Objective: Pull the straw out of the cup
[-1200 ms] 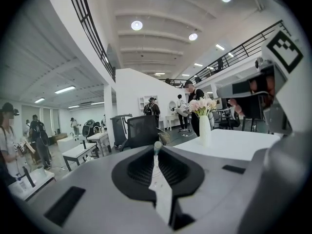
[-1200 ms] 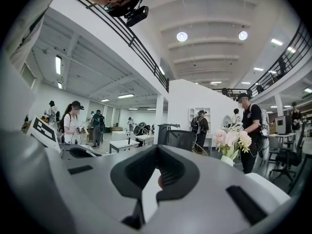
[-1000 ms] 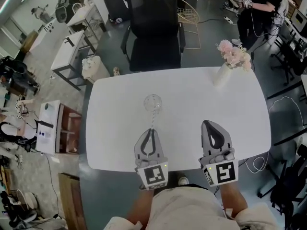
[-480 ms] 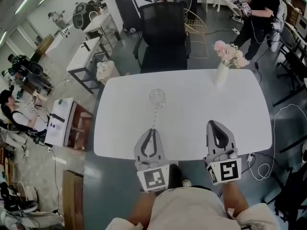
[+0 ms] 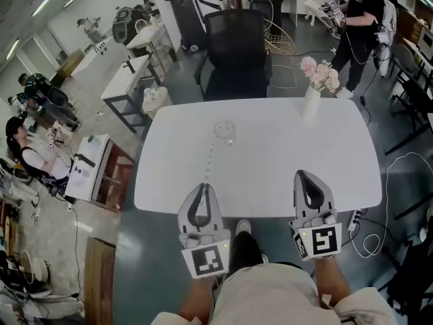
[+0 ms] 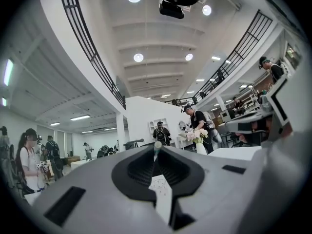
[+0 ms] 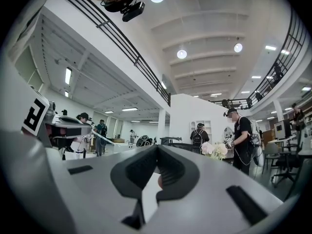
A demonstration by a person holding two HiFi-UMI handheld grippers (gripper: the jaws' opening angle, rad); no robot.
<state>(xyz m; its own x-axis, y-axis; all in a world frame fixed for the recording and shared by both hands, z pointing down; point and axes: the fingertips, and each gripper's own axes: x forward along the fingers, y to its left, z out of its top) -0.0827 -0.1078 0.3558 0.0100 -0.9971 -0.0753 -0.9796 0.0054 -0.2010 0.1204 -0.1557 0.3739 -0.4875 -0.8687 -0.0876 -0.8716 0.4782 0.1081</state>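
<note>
Pulled back, left gripper pinches straw (cup stands).

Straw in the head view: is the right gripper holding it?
No, the straw sits in the left gripper; the right gripper is well apart from it.

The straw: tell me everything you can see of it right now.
The straw is thin, straight and pale, with faint striping; I can't tell whether it is paper or plastic. Its near end is pinched between the closed jaws of the left gripper. From there it runs away from the person over the white table to the clear cup. Whether its far tip is inside the cup cannot be told.
</note>
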